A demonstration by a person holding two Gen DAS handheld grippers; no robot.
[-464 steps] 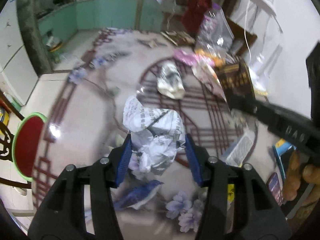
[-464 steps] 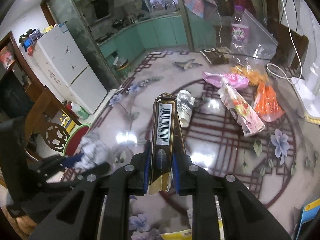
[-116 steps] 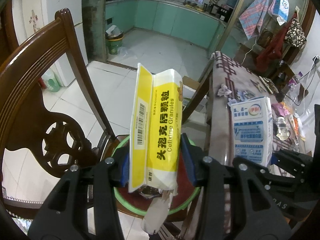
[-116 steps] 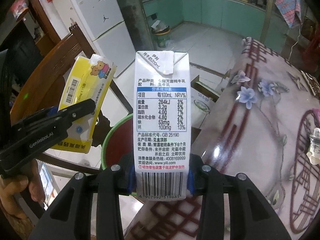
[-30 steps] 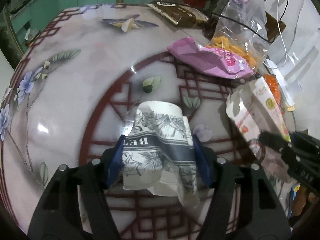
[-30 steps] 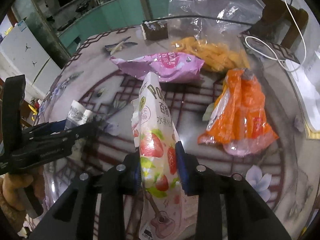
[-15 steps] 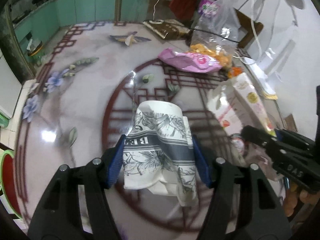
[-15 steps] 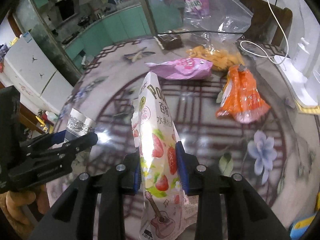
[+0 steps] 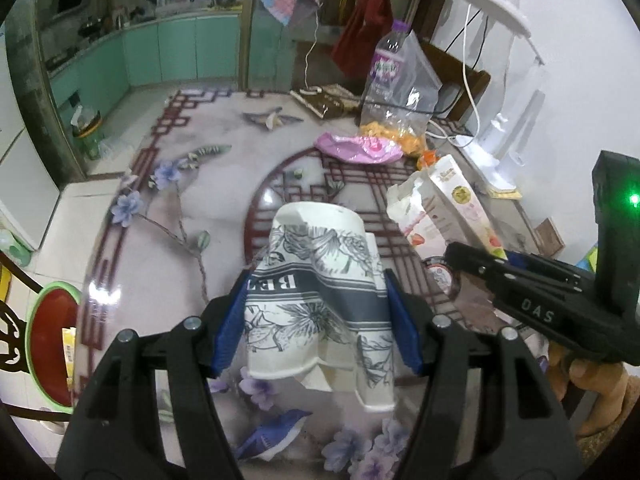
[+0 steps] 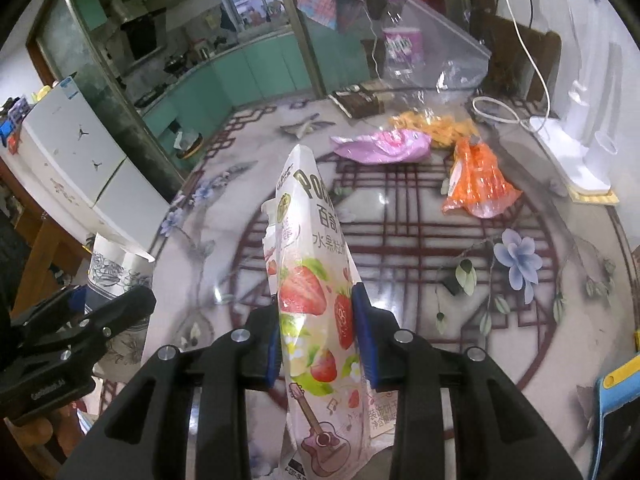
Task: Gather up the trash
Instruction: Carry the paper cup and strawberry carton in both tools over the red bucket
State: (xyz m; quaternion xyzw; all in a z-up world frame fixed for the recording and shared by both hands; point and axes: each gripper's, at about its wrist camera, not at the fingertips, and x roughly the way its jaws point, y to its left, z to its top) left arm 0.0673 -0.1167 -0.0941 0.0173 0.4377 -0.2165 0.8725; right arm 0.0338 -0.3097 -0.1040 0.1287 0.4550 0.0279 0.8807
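Left gripper [image 9: 316, 320], blue pads clamped on crushed white paper cups with grey floral print [image 9: 320, 296], raised above round floral-patterned glass table [image 9: 160, 216]. Right gripper [image 10: 316, 332], pinching white strawberry-printed snack pouch [image 10: 316, 280], likewise above table; pink wrapper [image 10: 380, 145] and orange plastic bag [image 10: 478, 182] lying beyond.

A lived-in home: a dining table [image 10: 500, 216] with a flowered cover stands beside a kitchen with green cabinets [image 10: 256, 76], a white fridge [image 10: 76, 152] and clothes [image 9: 360, 32] hanging nearby.
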